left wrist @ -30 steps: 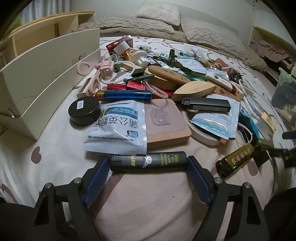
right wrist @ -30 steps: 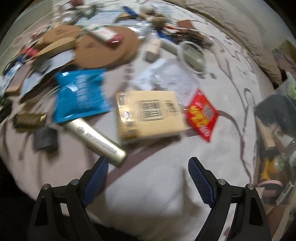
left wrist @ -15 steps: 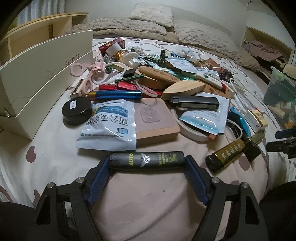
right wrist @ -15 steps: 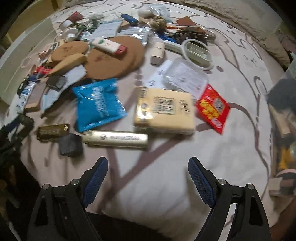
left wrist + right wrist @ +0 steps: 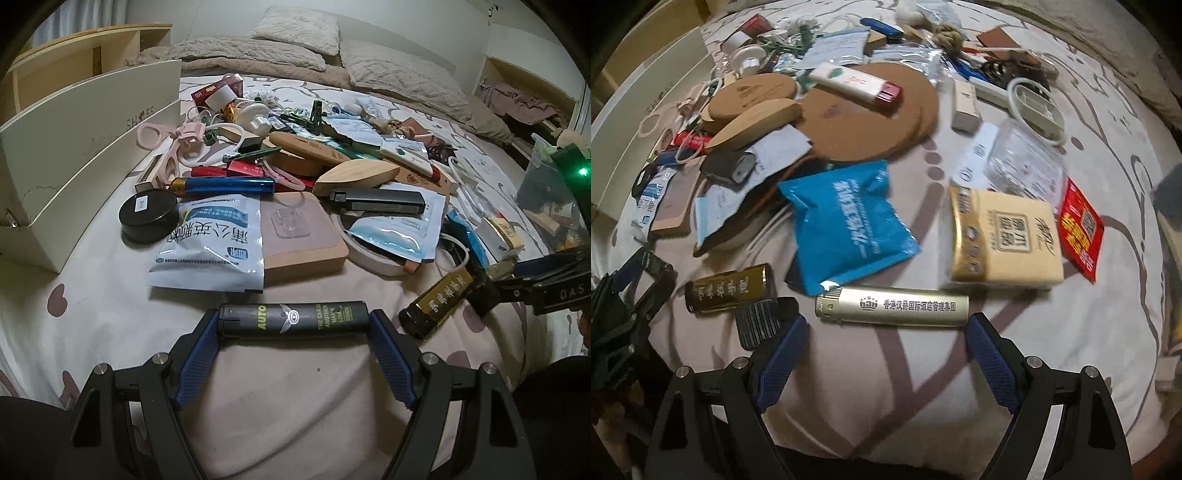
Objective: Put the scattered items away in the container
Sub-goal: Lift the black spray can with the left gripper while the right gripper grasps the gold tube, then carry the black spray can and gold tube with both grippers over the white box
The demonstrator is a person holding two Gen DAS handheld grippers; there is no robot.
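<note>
My left gripper [image 5: 293,334] still pinches the black cylindrical lighter [image 5: 293,319] lengthwise, just above the pink bedsheet [image 5: 295,398]. Over the past second my right gripper [image 5: 886,345], fingers spread, has swung in so the gold metal lighter [image 5: 892,306] lies just ahead between its tips. That looks like my next pick-up. The cream cardboard box [image 5: 74,155] waits left, well apart.

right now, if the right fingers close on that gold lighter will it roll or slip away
The gold lighter looks stiff and probably light. Its smooth, shiny case may slip against the fingers. Lying lengthwise between them on the soft bedsheet, it seems unlikely to roll far, though it could sink or skew.
</note>
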